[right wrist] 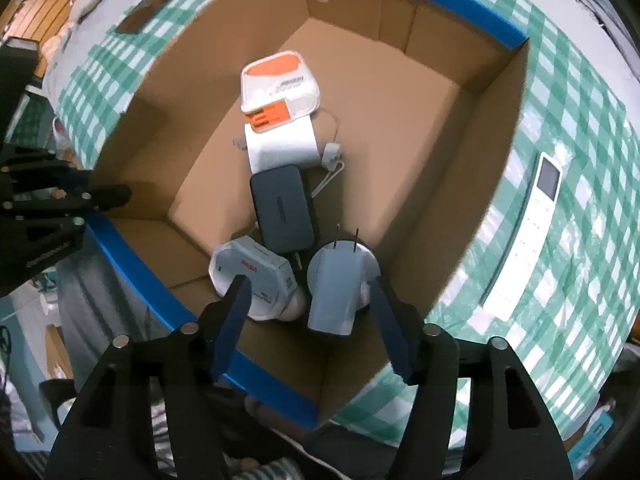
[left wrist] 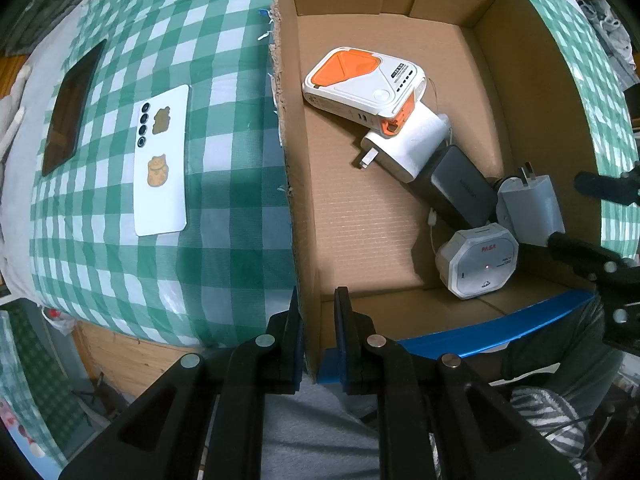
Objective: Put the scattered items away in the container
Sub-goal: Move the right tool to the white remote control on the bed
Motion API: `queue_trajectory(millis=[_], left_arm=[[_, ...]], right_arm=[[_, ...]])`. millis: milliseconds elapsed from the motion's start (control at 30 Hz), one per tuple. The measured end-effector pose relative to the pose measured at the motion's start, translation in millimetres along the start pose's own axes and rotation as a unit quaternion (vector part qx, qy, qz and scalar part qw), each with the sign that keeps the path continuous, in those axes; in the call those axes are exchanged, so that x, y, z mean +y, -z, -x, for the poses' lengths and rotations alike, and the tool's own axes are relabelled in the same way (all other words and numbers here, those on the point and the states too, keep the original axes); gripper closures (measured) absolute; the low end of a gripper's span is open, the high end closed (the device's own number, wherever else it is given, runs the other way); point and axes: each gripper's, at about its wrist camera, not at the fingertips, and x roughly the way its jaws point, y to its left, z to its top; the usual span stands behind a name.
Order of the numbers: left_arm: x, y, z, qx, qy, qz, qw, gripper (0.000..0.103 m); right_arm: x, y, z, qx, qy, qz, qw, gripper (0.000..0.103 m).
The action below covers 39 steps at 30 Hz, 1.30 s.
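A cardboard box [left wrist: 304,240] with a blue rim stands on the checked cloth. My left gripper [left wrist: 317,300] is shut on the box's left wall at its near corner. In the box lie an orange-and-white power bank [left wrist: 360,80], a white charger [left wrist: 408,148], a dark power bank [left wrist: 460,188], a grey plug adapter [left wrist: 532,208] and a white hexagonal device [left wrist: 476,260]. My right gripper [right wrist: 306,284] is open above the grey plug adapter [right wrist: 336,288], its fingers on either side without touching. A white phone [left wrist: 162,164] lies on the cloth left of the box.
A dark tablet [left wrist: 72,108] lies left of the white phone. A white remote [right wrist: 528,236] lies on the cloth right of the box [right wrist: 460,248]. The bed edge is near, with wooden floor beyond.
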Motion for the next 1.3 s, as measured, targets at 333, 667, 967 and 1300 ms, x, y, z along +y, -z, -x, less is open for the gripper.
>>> queue_trajectory(millis=[333, 667, 967, 1300], left_arm=[[-0.1, 0.3, -0.1, 0.0, 0.0, 0.0, 1.0, 0.09], [-0.1, 0.0, 0.0, 0.0, 0.001, 0.0, 1.0, 0.09], [-0.4, 0.6, 2.1, 0.001, 0.005, 0.001, 1.0, 0.09], [0.2, 1.2, 1.3, 0.002, 0.003, -0.001, 1.0, 0.09]], right_arm=[[-19.3, 2.9, 28.9, -0.032, 0.002, -0.023, 0.999, 0.037], [-50.9, 3.1, 51.5, -0.054, 0.002, -0.057, 0.997, 0.037], [-91.3, 7.9, 57.8, -0.057, 0.011, -0.095, 0.994, 0.037], [-165.8, 17.9, 36.5, -0.043, 0.043, -0.176, 0.982, 0.037]])
